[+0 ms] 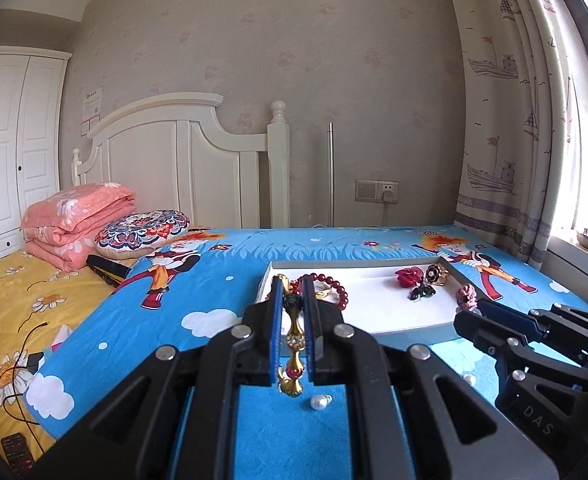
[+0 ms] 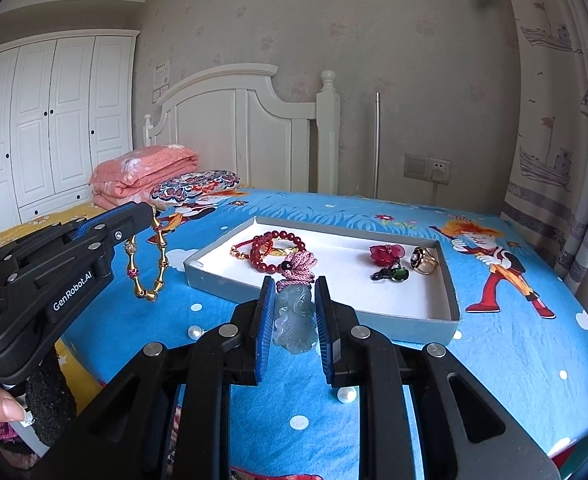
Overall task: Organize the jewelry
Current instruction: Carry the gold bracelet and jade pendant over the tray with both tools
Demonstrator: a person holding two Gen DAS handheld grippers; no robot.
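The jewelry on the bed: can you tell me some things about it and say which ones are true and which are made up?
1. The left gripper is shut on the gold bracelet. True.
2. The right gripper holds nothing. False: it grips a pale green jade pendant on a pink cord.
3. The red bead bracelet lies inside the grey tray. True.
4. The tray sits on the yellow sheet. False: it sits on the blue cartoon bedsheet.
5. Loose white pearls lie on the bedsheet outside the tray. True.
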